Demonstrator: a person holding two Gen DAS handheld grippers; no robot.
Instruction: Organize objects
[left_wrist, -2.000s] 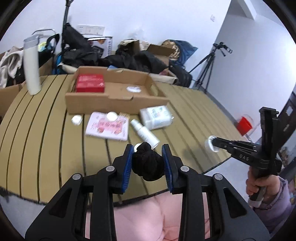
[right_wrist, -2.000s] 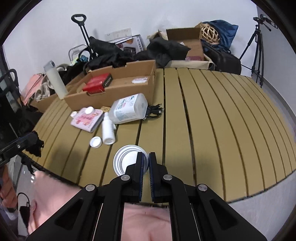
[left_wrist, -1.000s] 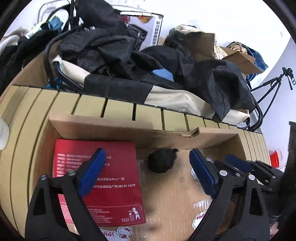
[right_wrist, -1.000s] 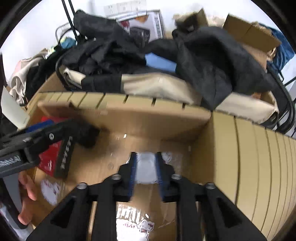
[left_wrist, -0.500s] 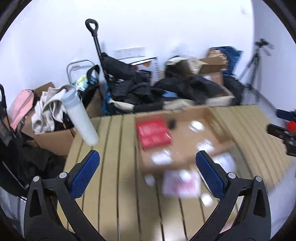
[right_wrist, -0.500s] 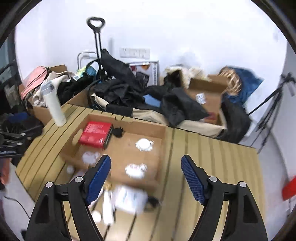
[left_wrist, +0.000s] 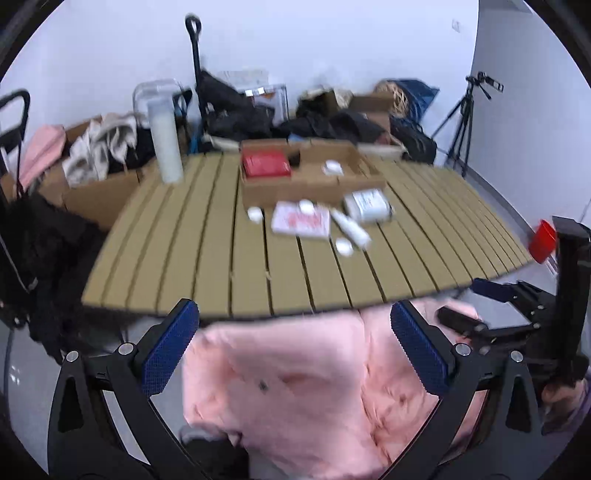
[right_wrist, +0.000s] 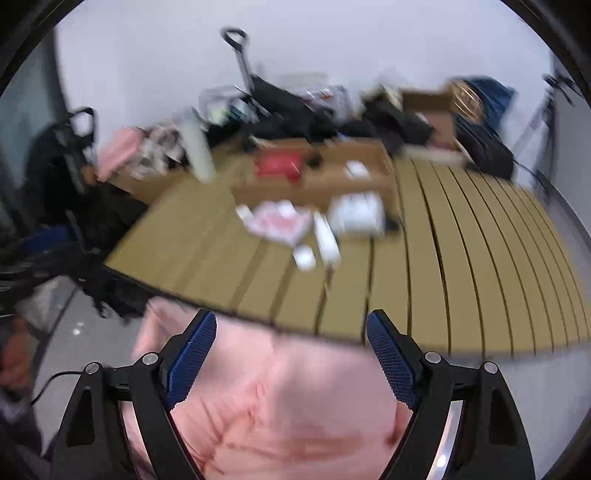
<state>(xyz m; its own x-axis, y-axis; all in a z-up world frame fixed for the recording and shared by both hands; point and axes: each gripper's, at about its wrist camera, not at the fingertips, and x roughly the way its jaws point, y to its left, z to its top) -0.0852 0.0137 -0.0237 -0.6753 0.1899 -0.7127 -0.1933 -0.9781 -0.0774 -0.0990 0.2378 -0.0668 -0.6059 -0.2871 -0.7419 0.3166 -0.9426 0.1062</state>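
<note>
— Slatted tan boards make up the table (left_wrist: 207, 236), seen across the middle of both frames. What is set on it?

— A shallow cardboard box (left_wrist: 306, 184) is placed at upper centre of the left wrist view. A red booklet (left_wrist: 265, 164) is laid in its left part, a small dark lump (left_wrist: 294, 158) is seen just beside the booklet, and a white round piece (left_wrist: 331, 168) lies further right in the box. In front of the box, a pink-and-white packet (left_wrist: 301, 221), a white tube (left_wrist: 351, 229), a white container (left_wrist: 367, 205) and two small white caps (left_wrist: 254, 214) are scattered close together. A tall white bottle (left_wrist: 165, 142) is stood upright to the left of the box.

— Is the way to them blocked?

— Nothing is seen between the grippers and the items except bare slats. Pink padded clothing (left_wrist: 314, 387) fills the lower centre of both views. The right wrist view is blurred.

— And the tools?

— The left gripper (left_wrist: 293, 349) is spread wide, nothing held or touched, below the table edge. The right gripper (right_wrist: 291, 354) is likewise spread wide and holds nothing.
</note>
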